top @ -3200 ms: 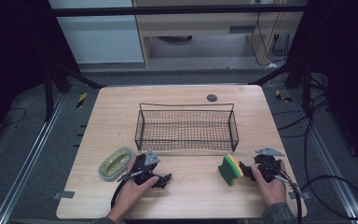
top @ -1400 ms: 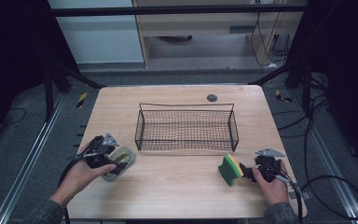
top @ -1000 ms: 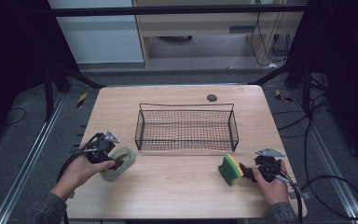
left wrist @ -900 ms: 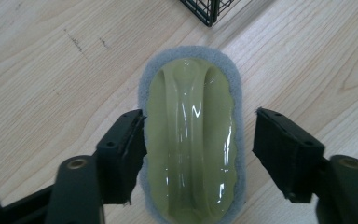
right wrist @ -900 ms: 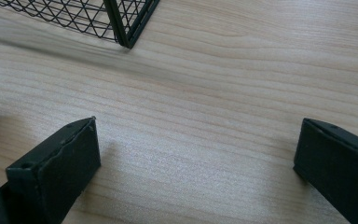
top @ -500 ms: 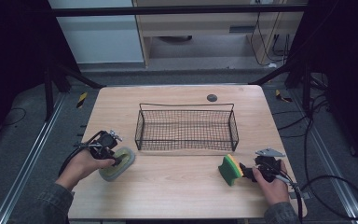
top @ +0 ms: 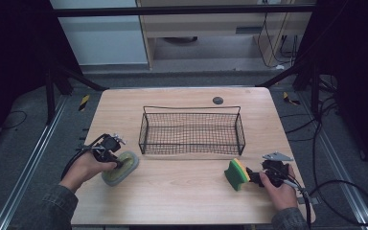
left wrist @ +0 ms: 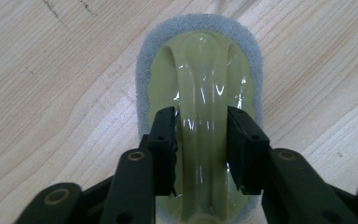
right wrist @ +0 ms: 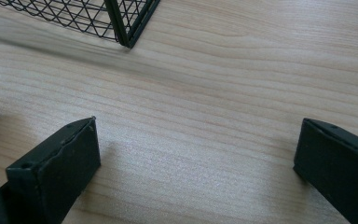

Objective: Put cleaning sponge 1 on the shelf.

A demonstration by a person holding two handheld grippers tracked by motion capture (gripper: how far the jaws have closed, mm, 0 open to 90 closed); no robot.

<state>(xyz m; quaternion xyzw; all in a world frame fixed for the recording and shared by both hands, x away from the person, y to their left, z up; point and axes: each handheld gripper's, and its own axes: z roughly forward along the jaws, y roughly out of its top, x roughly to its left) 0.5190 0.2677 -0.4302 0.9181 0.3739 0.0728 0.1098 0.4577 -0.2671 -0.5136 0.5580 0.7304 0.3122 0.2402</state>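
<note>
Scrubber pad (left wrist: 200,93) pinched by its clear handle
Left gripper (left wrist: 200,149) has just closed on it; right gripper (right wrist: 196,163) rests wide beside the green sponge (top: 236,173)

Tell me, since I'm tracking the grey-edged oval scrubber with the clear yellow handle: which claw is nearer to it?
Left. The left claw is clamped on the scrubber's handle ridge; the right claw sits across the table beside the green-and-yellow sponge.

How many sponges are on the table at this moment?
2. The grey sponge with a clear handle lies at the table's left, its handle gripped by the left gripper. The green and yellow sponge stands at the right, beside the right gripper.
</note>
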